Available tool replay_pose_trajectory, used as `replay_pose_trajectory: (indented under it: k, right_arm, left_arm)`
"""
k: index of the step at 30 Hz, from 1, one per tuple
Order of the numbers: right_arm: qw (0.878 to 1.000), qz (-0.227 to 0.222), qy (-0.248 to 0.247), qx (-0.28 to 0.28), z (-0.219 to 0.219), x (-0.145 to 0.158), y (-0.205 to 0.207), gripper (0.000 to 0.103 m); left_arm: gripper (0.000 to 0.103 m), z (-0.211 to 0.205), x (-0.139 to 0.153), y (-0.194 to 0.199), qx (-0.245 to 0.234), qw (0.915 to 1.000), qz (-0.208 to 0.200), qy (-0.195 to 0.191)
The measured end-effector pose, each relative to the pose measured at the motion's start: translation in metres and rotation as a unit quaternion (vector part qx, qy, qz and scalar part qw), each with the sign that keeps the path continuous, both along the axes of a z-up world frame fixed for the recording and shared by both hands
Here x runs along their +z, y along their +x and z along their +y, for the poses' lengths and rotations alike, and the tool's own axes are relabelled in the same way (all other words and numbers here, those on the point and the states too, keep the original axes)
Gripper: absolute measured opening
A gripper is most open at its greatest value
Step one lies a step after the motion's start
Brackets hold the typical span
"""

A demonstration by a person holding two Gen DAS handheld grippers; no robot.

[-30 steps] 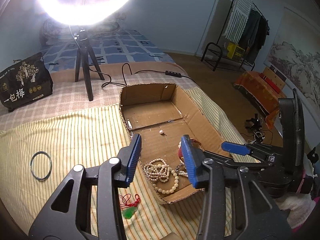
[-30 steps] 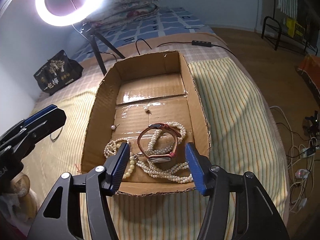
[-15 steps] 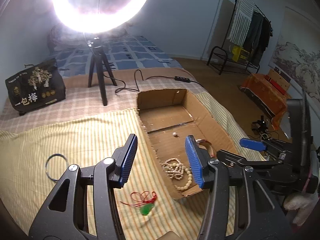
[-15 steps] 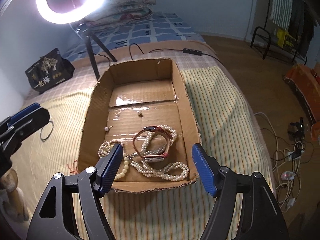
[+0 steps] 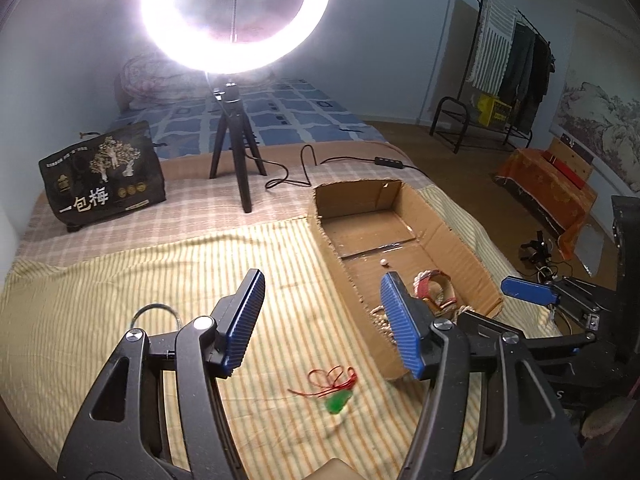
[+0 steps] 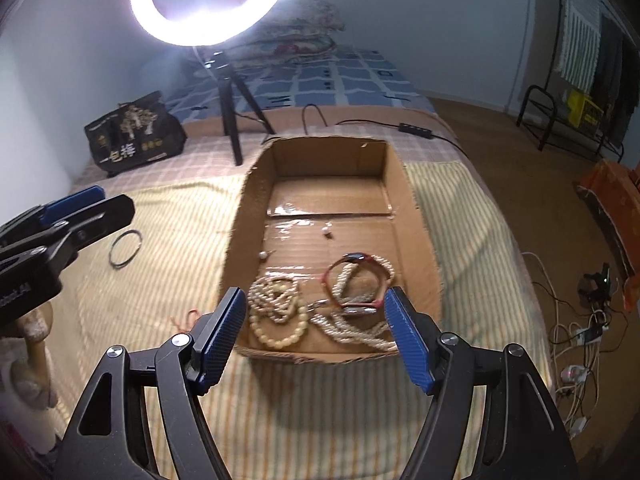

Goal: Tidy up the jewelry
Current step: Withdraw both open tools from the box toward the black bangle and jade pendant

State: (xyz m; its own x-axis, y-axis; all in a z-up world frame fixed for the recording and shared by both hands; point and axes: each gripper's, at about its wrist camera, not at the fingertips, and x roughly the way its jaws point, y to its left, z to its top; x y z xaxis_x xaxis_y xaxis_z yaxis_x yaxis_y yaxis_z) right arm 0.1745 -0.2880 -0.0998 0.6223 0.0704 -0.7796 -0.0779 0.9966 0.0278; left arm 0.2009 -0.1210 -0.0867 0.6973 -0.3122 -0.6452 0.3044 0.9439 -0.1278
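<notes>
Green pendant [image 5: 338,402] lies at six o'clock between your left gripper [image 5: 320,322] jaws, just opened and empty; descend squarely, pinching its red cord [image 5: 332,378].

Dim room, lit mostly by the ring light [image 5: 236,16] – blown out w/ hazy glare in both views. Fisheye bends walls and floor at the edges; corners go black. Striped cloth [image 6: 132,288] and beads [image 6: 276,308] in right view motion-blurred – left view sharper.
</notes>
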Motion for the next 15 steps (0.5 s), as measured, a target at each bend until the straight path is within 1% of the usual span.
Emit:
replay_pose_trajectory:
  k: [3, 6, 11, 15]
  right_arm:
    - [1.0, 0.004, 0.004, 0.008, 0.009, -0.001, -0.005, 0.071]
    - [1.0, 0.011, 0.012, 0.026, 0.02, -0.005, -0.013, 0.071]
    - [0.997, 0.026, 0.031, 0.058, 0.037, -0.014, -0.025, 0.071]
    - [0.994, 0.034, 0.048, 0.097, 0.058, -0.023, -0.037, 0.071]
  left_arm:
    - [0.063, 0.01, -0.001, -0.002, 0.006, 1.0, 0.0, 0.006]
    - [0.067, 0.029, -0.002, 0.001, 0.025, 0.9997, 0.002, 0.001]
    - [0.067, 0.063, -0.008, 0.01, 0.061, 0.9979, 0.02, -0.015]
    - [0.067, 0.086, -0.015, 0.013, 0.079, 0.9964, 0.029, -0.013]
